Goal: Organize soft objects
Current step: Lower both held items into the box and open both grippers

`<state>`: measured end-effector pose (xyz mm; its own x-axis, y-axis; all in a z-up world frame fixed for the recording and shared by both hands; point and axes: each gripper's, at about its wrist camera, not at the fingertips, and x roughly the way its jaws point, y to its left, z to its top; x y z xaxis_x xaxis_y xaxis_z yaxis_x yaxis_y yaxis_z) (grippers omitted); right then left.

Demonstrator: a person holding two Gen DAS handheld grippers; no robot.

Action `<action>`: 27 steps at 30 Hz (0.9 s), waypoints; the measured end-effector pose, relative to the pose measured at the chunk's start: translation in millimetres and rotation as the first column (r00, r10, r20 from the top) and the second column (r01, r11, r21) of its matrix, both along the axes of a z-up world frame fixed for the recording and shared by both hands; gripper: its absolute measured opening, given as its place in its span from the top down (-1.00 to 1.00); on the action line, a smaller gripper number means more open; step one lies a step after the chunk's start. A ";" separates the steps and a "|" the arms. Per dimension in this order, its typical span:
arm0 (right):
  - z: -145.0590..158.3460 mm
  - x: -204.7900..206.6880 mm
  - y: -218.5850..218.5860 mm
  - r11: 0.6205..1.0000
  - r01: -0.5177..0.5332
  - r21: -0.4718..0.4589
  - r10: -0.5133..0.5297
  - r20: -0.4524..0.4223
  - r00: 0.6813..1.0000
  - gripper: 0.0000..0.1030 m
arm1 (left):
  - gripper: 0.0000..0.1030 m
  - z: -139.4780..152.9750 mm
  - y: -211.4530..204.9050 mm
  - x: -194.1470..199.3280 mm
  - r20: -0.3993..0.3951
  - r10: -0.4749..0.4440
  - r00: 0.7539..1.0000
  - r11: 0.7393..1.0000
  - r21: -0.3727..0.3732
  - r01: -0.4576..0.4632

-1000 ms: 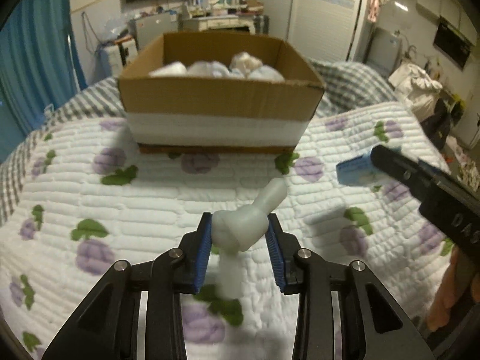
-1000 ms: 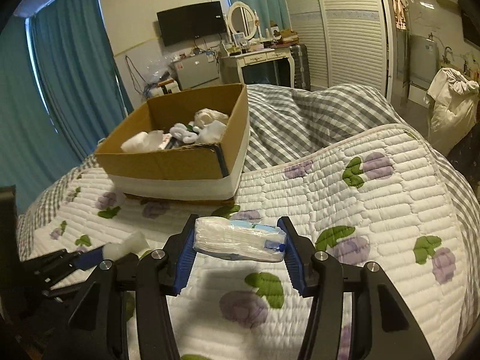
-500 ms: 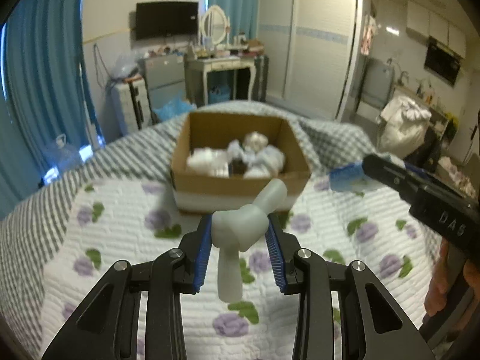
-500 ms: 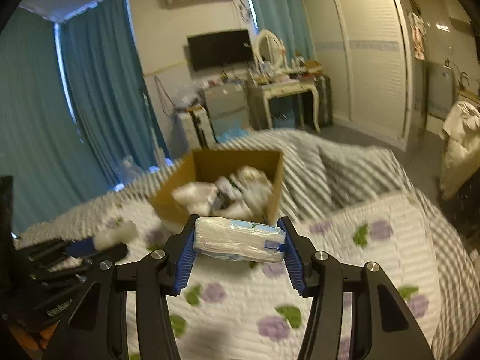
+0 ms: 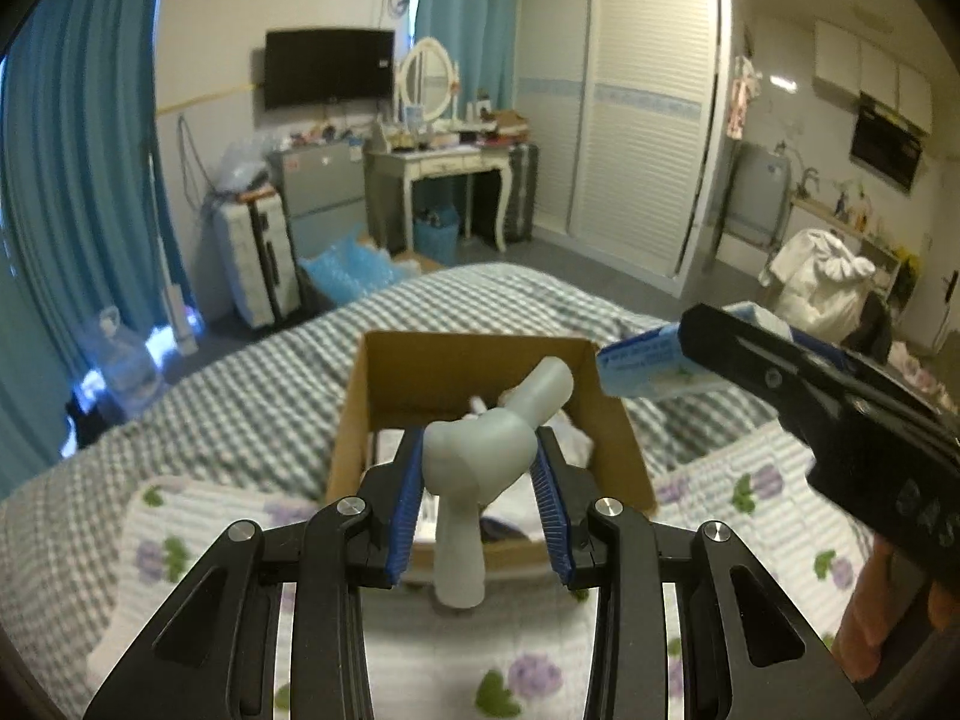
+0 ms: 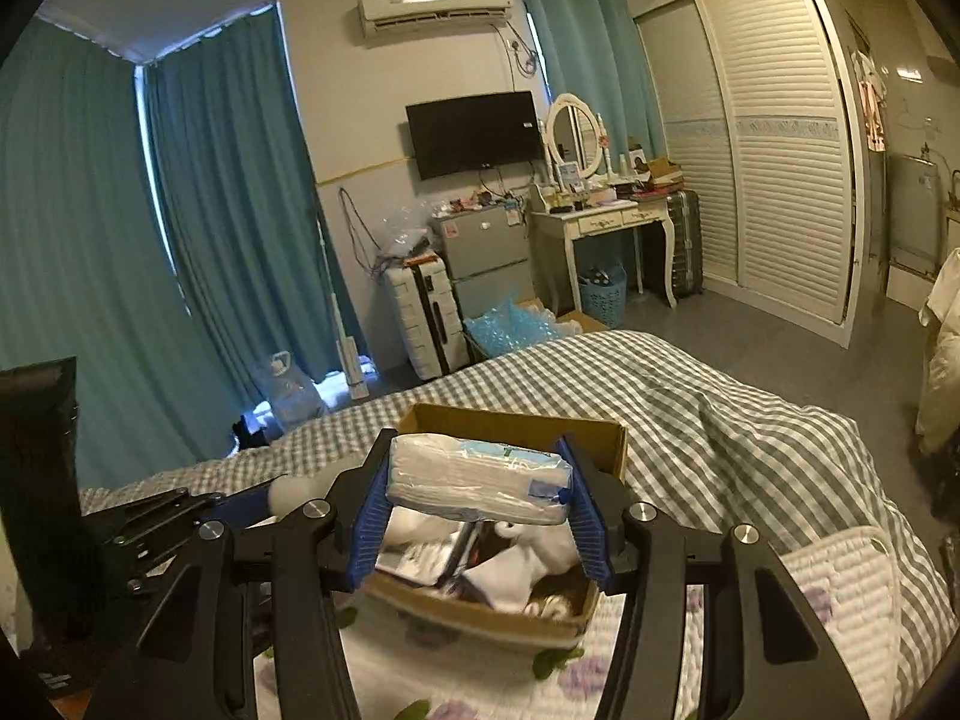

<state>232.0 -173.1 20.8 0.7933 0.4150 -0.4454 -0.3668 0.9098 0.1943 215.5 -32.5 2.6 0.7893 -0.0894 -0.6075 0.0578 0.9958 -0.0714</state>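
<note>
My left gripper (image 5: 479, 504) is shut on a pale grey soft toy (image 5: 480, 456) with a tube-like limb, held above the open cardboard box (image 5: 624, 450) on the bed. My right gripper (image 6: 477, 507) is shut on a white tissue pack (image 6: 474, 477) with a blue label, also held above the box (image 6: 480, 615). The box holds several white soft items (image 6: 522, 564). In the left wrist view the right gripper (image 5: 672, 360) comes in from the right with the pack. In the right wrist view the left gripper (image 6: 264, 498) shows at the left.
The box sits on a white quilt with purple flowers (image 5: 750, 516) over a grey checked blanket (image 6: 720, 420). Beyond the bed stand a suitcase (image 6: 426, 318), a dressing table (image 6: 600, 222), a wardrobe (image 6: 774, 138) and teal curtains (image 6: 90, 240).
Both grippers have risen well above the bed and moved forward over the box, each still holding its object. The box now looks smaller and lies below the fingers.
</note>
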 end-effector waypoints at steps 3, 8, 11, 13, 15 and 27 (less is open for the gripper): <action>-17.4 21.0 2.8 1.000 0.009 -0.013 -0.010 -0.026 1.000 -0.02 | 0.34 -21.1 -2.3 26.5 -0.042 0.008 0.999 1.000 0.011 -0.007; -53.7 56.3 2.8 0.999 0.017 -0.029 -0.019 -0.083 0.996 -0.02 | 0.33 -54.5 -2.6 54.4 -0.090 0.004 0.996 0.999 0.034 -0.001; -70.7 69.2 5.6 1.000 0.012 -0.029 -0.015 -0.110 0.994 -0.02 | 0.24 -64.8 -1.8 61.2 -0.105 0.003 0.994 1.000 0.025 0.000; -76.3 75.1 3.2 1.000 0.008 -0.019 -0.011 -0.124 0.992 -0.02 | -0.05 -66.3 1.7 66.1 -0.111 0.019 0.994 1.000 0.012 -0.018; -77.7 79.2 3.2 1.000 0.004 -0.015 -0.006 -0.129 0.992 -0.03 | -0.61 -61.0 3.6 66.2 -0.092 0.080 0.993 0.996 0.039 -0.076; -27.5 53.3 -12.3 0.998 0.051 0.023 -0.049 -0.070 0.996 -0.62 | -0.62 -9.7 28.3 27.2 -0.007 0.148 0.989 0.985 0.092 -0.147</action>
